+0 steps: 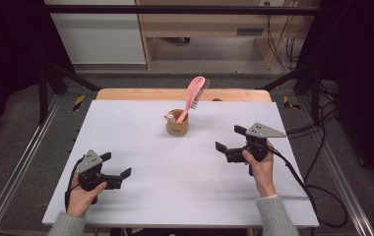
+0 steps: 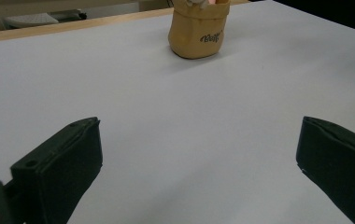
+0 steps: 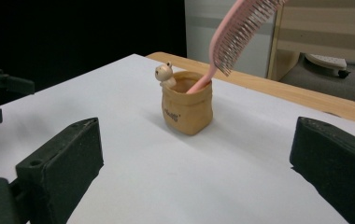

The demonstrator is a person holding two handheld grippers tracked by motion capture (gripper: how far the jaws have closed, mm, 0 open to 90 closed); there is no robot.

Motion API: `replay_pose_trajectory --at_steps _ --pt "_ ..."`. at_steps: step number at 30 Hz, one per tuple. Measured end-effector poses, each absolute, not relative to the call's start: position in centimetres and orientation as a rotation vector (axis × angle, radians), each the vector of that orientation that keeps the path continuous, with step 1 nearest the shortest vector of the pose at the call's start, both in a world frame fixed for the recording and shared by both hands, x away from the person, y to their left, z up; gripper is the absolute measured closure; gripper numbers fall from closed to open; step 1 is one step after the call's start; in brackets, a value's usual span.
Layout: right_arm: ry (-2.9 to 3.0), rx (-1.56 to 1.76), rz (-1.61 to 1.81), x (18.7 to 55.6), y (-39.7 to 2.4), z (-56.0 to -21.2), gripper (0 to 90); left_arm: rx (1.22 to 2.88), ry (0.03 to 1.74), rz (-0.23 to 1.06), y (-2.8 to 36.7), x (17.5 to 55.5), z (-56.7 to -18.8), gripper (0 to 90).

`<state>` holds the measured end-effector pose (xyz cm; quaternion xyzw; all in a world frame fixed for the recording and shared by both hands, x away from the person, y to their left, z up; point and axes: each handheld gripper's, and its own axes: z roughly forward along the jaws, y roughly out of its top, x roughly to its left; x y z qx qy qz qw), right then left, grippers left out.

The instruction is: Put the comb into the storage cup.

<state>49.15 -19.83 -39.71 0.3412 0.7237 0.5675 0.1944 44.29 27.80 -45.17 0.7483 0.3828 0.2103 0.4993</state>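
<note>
- Two grippers are held above the white table (image 1: 140, 191), one in each hand, both with jaws spread wide and nothing between them.
- Left gripper (image 1: 116, 165) is seen at the near left of the table, well apart from the cup (image 1: 177, 125).
- Right gripper (image 1: 231, 138) is seen at the right, nearer the cup but not touching it.
- Tan cup, printed with dark lettering, stands upright at the table's far centre; a small bear figure (image 3: 165, 74) sits on its rim.
- Pink comb (image 1: 193, 96) is stood handle-down in the cup, leaning, teeth end uppermost.
- Wooden edge (image 1: 126, 93) is noted beyond the table's far side.
</note>
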Motion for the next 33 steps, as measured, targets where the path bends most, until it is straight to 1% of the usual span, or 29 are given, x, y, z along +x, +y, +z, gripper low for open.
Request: replay_pose_trajectory --at_steps 8,16,24,33 --pt "2.025 0.969 1.591 47.9 -22.2 -41.9 3.6 1.819 0.916 0.509 27.7 44.3 -45.2 0.4" --pt "2.002 1.003 1.604 47.1 -24.1 -43.3 3.1 1.818 0.911 0.513 27.7 44.3 -45.3 0.4" --pt "2.009 1.044 1.586 46.5 -25.5 -45.0 1.6 1.818 0.91 0.514 27.7 44.3 -45.3 0.4" --pt "2.043 1.045 1.556 46.1 -26.1 -46.0 0.3 1.824 0.903 0.515 27.6 44.3 -45.5 0.5"
